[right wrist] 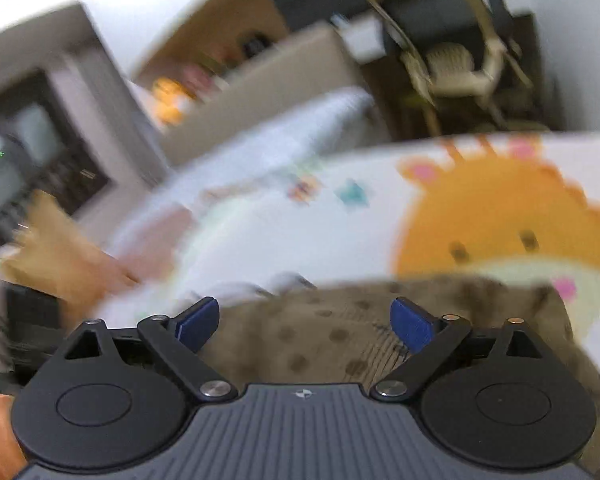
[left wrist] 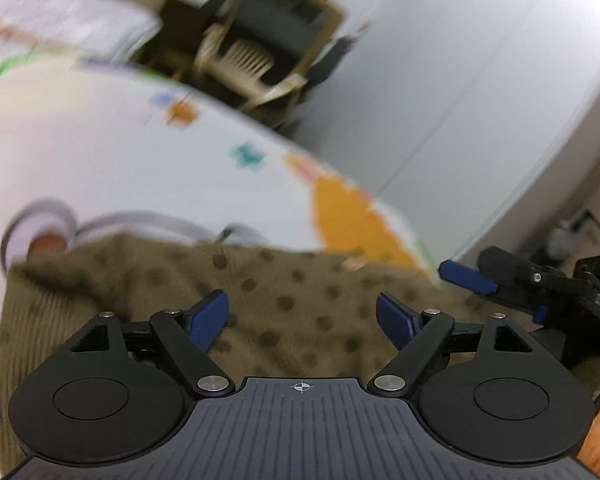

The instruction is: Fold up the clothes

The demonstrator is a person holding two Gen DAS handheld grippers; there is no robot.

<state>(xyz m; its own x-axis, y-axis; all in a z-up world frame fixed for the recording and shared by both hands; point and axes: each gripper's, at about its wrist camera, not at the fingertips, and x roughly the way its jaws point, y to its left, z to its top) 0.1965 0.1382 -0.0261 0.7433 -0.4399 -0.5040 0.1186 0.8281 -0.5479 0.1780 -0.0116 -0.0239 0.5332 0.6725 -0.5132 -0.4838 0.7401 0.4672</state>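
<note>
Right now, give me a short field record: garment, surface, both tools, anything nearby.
garment: olive-brown dotted knit garment, lying on the mat, under both tools
surface: white cartoon-print play mat with an orange lion face
left tool: open, nothing between the blue pads
right tool: open, nothing gripped
nearby: beige plastic chair beyond the mat
image: motion-blurred

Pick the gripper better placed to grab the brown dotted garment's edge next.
Right, probably. The right gripper is open near the garment's far edge. The left gripper is open too, but over the middle of the fabric.
</note>
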